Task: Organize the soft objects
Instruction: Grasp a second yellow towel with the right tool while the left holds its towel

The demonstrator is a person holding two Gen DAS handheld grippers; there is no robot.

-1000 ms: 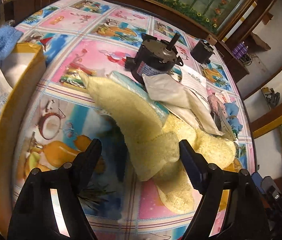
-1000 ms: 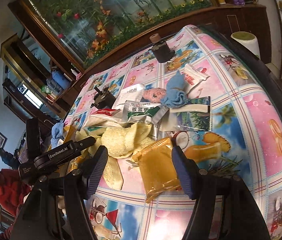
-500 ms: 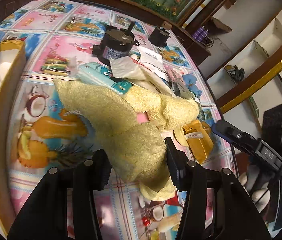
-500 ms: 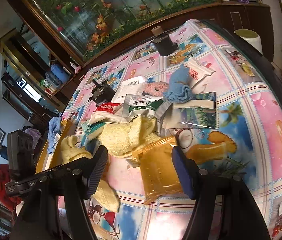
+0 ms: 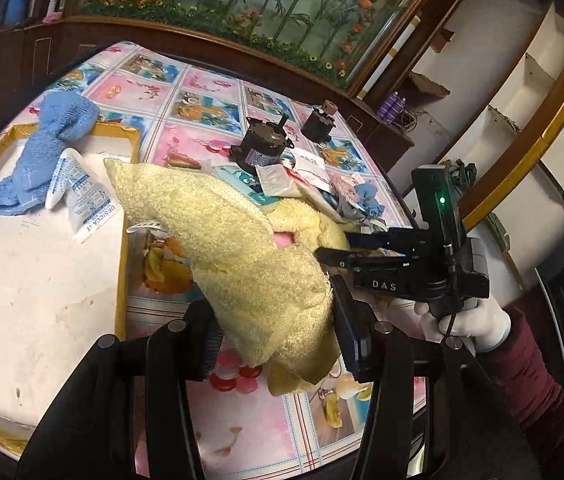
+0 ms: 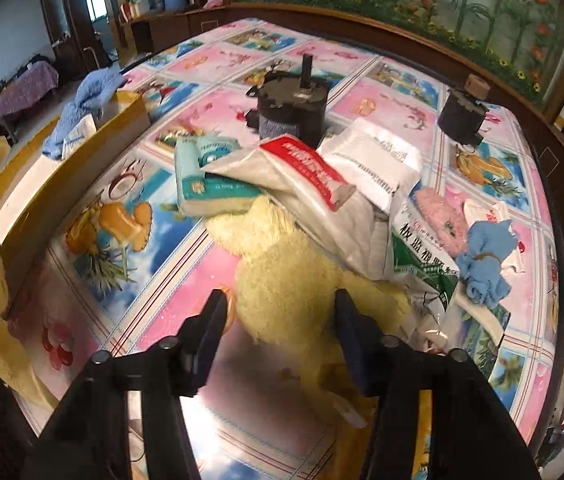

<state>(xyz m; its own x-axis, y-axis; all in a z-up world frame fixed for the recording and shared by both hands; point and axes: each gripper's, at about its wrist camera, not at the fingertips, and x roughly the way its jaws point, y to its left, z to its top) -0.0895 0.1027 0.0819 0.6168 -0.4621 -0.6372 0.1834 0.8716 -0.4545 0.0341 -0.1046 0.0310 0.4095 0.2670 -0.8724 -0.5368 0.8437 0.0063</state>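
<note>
Surface: fruit-print tablecloth (image 5: pixel 210 108) under a painted bamboo mural.
Left gripper (image 5: pixel 274 340): jaws clamped on a yellow terry towel (image 5: pixel 242 248), which rises forward and leftward from between them, lifted off the cloth.
Left of left jaws: yellow-rimmed tray (image 5: pixel 126 200) holding a blue cloth (image 5: pixel 38 152) and desiccant packet (image 5: pixel 82 200).
Right gripper (image 6: pixel 278 336): jaws apart, straddling a second yellow towel (image 6: pixel 290 280) lying on the table; contact cannot be confirmed.
Ahead of right jaws: plastic packets (image 6: pixel 322 176) lying over that towel, black motor (image 6: pixel 292 110) beyond; blue rag (image 6: pixel 486 260) to the right.
</note>
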